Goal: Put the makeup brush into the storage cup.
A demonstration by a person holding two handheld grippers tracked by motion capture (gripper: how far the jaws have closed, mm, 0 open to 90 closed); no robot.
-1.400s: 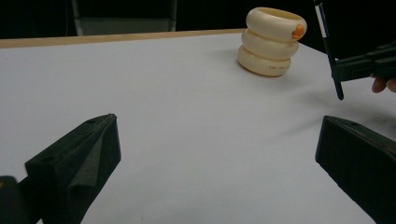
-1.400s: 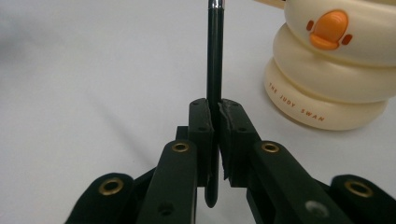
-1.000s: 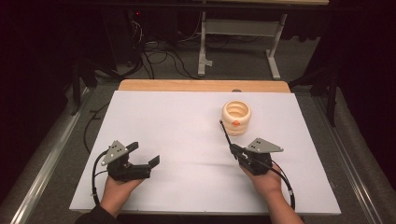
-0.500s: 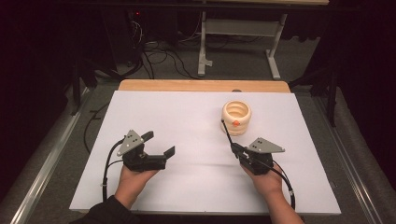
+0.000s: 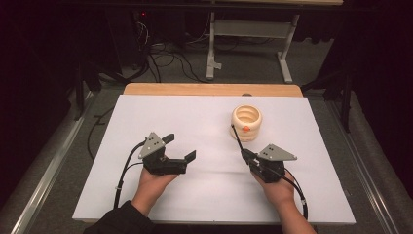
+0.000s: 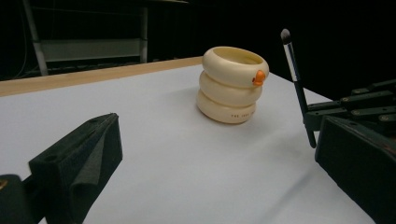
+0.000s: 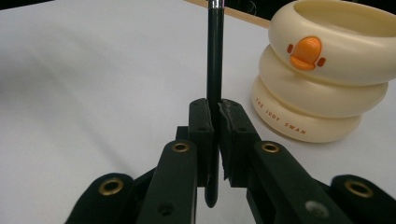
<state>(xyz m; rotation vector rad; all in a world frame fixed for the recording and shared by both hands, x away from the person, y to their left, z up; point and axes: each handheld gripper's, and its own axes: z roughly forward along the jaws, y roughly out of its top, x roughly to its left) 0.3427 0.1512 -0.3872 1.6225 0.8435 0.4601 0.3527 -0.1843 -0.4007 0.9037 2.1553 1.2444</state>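
Two grippers work over the white table point(image 5: 146, 112). Toward its near-left corner, the left gripper point(image 5: 181, 147) hovers released, jaws wide apart with nothing between them. Right of the middle, the right gripper point(image 5: 245, 154) is clenched on a thin black brush point(image 7: 215, 51), gripped near its lower end. It looks light, stiff and slippery, so a hold nearer mid-handle would steady it. The cream ringed cup point(image 5: 246, 122) stands just beyond, toward the far-right corner.
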